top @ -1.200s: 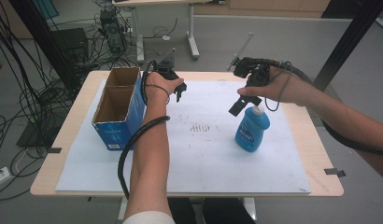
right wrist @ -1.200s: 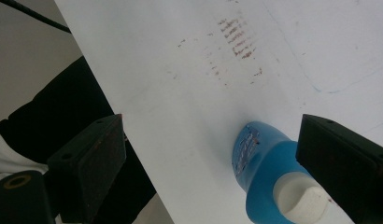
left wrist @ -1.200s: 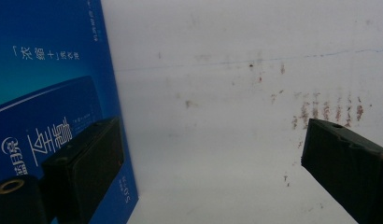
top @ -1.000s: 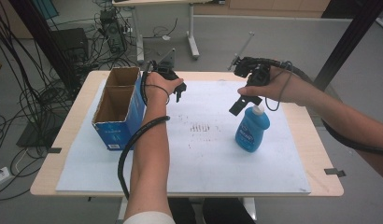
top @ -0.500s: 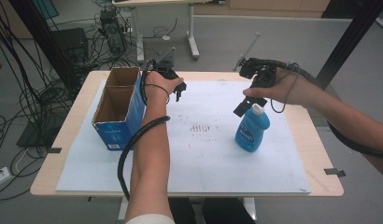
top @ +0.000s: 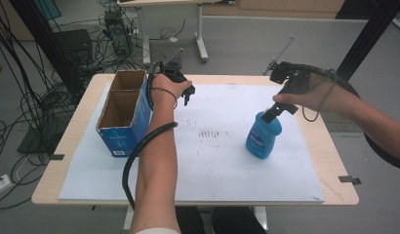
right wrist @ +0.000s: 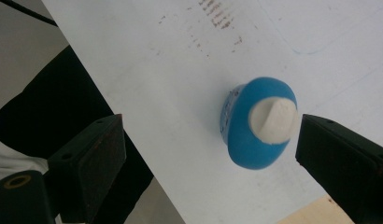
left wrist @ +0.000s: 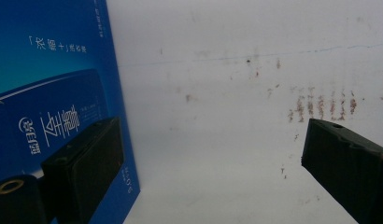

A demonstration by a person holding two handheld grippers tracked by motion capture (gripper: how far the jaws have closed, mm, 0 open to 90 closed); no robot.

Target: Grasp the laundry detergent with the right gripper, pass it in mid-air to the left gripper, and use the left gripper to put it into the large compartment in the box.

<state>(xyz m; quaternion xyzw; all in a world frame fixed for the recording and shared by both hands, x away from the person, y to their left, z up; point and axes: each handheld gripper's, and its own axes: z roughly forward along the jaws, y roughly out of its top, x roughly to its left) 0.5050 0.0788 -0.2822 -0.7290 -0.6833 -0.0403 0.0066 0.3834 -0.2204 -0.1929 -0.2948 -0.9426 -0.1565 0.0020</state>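
We take the blue bottle (top: 264,138) as our landmark: it stands upright on the white sheet (top: 212,165) that covers the counter (top: 76,161), well to the right of the open cardboard box (top: 125,113).

Our right tongs (top: 276,111) hang over the bottle's white cap (right wrist: 273,120), jaws spread wide and holding nothing. In the right gripper view the cap sits close to one jaw and far from the other, so we are off-centre. To do this step well, we judge that we should slide sideways until the cap lies midway between the jaws, come straight down along the bottle's upright line, and close on the neck just below the cap rather than on the rounded shoulder, where the pads could slip. A lopsided approach risks nudging the bottle over before we have a hold on it.

Our left tongs (top: 187,95) are far to the left of the bottle, just beside the box's blue wall (left wrist: 49,93), also wide and empty. They could steady the box when the bottle comes across. The brown smudges (top: 211,133) on the sheet lie between bottle and box.
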